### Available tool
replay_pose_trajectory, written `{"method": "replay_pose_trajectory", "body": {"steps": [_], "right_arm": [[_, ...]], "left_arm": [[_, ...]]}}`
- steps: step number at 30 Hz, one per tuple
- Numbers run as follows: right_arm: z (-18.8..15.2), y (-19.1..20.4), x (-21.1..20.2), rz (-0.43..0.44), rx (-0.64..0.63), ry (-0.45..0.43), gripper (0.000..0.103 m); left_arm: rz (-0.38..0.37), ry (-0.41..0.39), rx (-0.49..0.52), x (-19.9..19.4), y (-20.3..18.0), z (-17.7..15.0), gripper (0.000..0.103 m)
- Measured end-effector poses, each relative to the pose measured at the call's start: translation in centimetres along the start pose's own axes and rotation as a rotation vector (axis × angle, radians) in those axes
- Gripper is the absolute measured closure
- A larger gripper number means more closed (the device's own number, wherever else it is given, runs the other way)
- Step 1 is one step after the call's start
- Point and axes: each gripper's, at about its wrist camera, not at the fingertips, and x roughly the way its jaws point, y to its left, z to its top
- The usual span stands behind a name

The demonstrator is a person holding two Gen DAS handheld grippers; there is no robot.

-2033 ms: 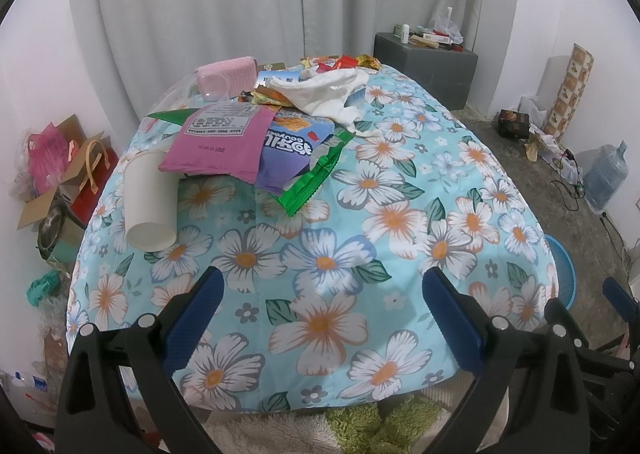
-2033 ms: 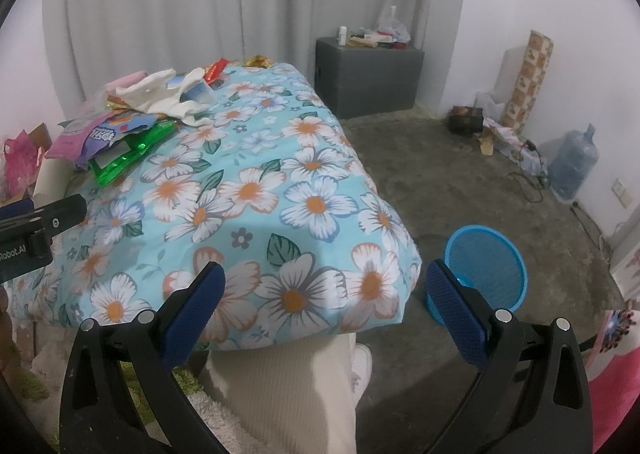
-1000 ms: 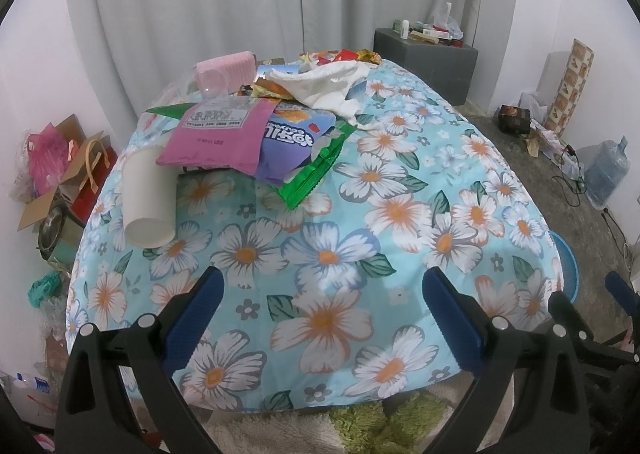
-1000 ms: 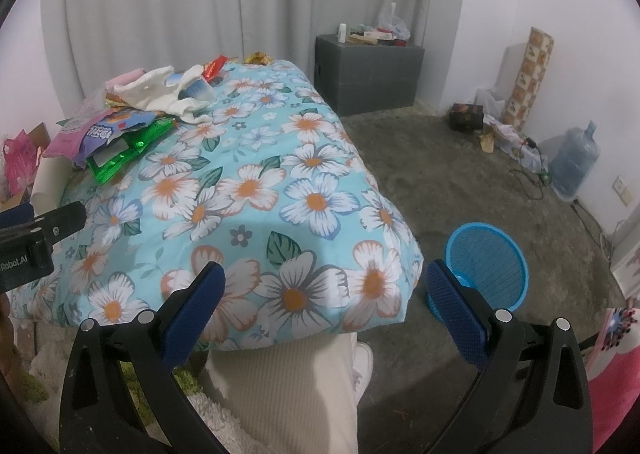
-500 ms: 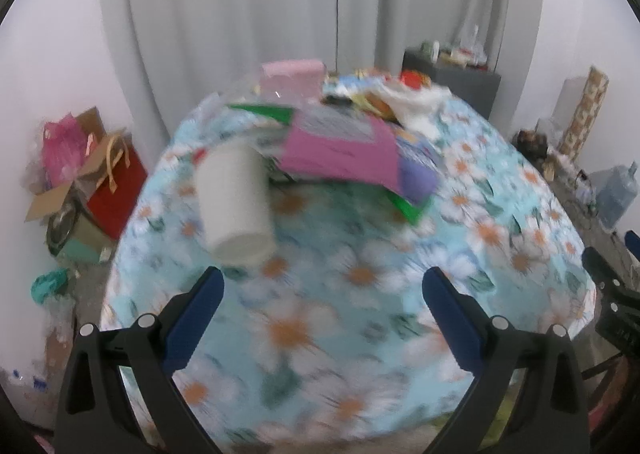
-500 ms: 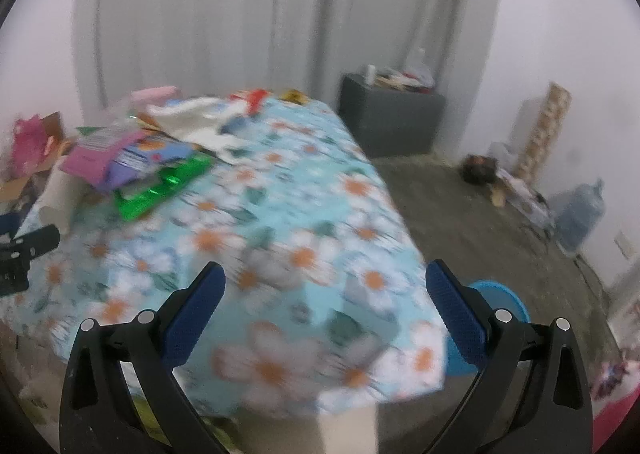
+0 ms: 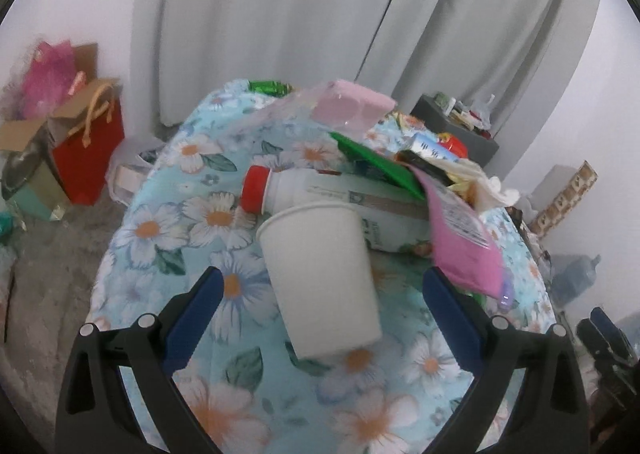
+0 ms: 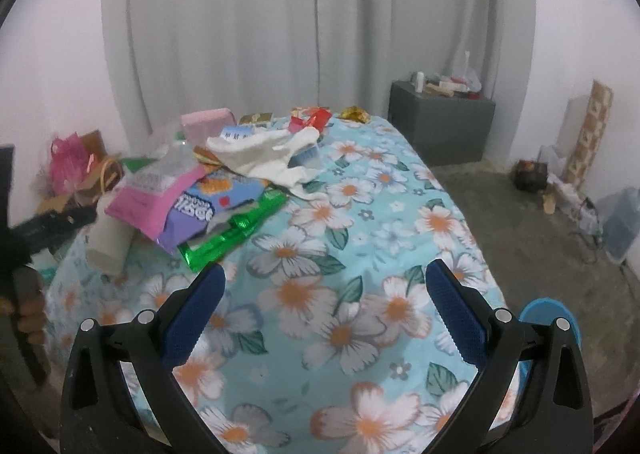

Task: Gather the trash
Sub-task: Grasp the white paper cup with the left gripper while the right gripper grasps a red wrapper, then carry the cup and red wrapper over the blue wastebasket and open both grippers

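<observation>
A white paper cup (image 7: 324, 278) lies on its side on the flowered tablecloth (image 7: 192, 221), between the open fingers of my left gripper (image 7: 322, 296), not touching them. Behind it lie a white bottle with a red cap (image 7: 340, 205), a pink packet (image 7: 460, 238) and green wrappers (image 7: 376, 161). In the right wrist view the cup (image 8: 110, 242), pink packet (image 8: 156, 197), purple snack bag (image 8: 208, 205), green wrapper (image 8: 236, 234) and white cloth (image 8: 272, 157) lie at the table's left. My right gripper (image 8: 324, 306) is open and empty over the cloth.
A blue bin (image 8: 548, 318) stands on the floor at the table's right. A grey cabinet (image 8: 444, 125) stands by the curtain. A red gift bag (image 7: 88, 157) and boxes sit on the floor at the left. A water jug (image 8: 624, 221) stands by the right wall.
My left gripper has swung left and moved in on the paper cup, which now lies between its fingers. My right gripper has turned left toward the trash pile.
</observation>
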Motion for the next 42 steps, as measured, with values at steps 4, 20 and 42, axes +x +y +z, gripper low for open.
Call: {"method": "replay_pose_trajectory", "body": {"steps": [4,20,42], "right_arm": [[1.4,-1.1,0.3,0.044,0.063,0.004,0.007],[17.5,-7.1,16.1,0.513,0.417,0.196,0.013],[17.7,-5.8,36.1,0.601,0.558,0.561,0.102]], "left_arm": [[-0.028,0.041,0.003,1.7,0.5,0.4,0.006],[-0.175,0.159,-0.104,4.1,2.3,0.7,0.037],[-0.176,0.157,-0.186,3.4,3.1,3.0,0.042]]}}
